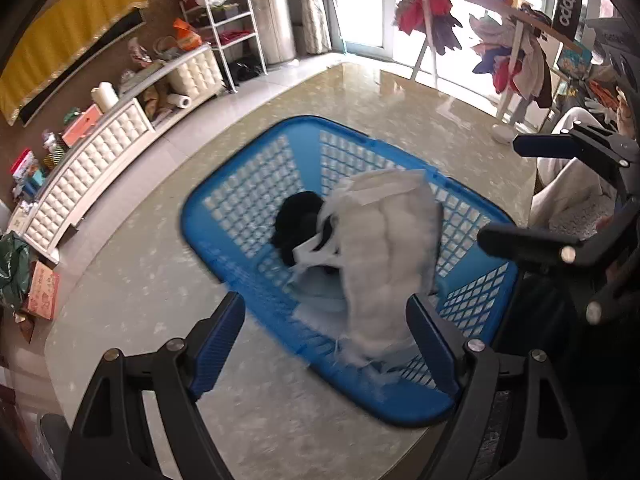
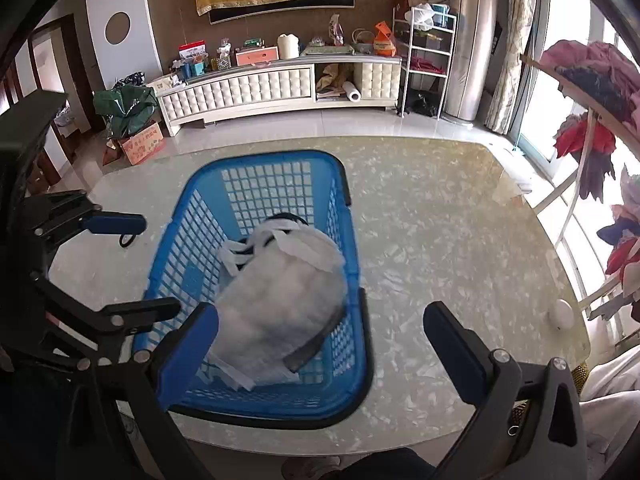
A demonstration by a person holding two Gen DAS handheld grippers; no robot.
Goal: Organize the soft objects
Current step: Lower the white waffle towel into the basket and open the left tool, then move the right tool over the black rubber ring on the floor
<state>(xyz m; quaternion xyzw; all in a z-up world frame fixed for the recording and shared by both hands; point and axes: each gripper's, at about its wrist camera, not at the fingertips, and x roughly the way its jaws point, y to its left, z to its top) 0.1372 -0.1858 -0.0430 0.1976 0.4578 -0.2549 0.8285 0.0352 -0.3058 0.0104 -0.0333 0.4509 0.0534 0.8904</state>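
A blue plastic basket (image 1: 240,216) stands on the marble table; it also shows in the right wrist view (image 2: 352,248). A white padded garment (image 1: 392,248) with loose straps lies blurred in the basket, over a black soft item (image 1: 296,220); the garment also shows in the right wrist view (image 2: 280,300). My left gripper (image 1: 328,340) is open above the basket's near edge, holding nothing. My right gripper (image 2: 320,344) is open above the basket's near right corner, holding nothing. The right gripper also shows in the left wrist view (image 1: 516,192), and the left gripper in the right wrist view (image 2: 152,264).
A clothes rack (image 1: 516,52) with several hanging garments stands beyond the table by the window. A small white round object (image 2: 562,314) sits near the table's right edge. A white tufted cabinet (image 2: 276,84) lines the far wall, with boxes on the floor beside it.
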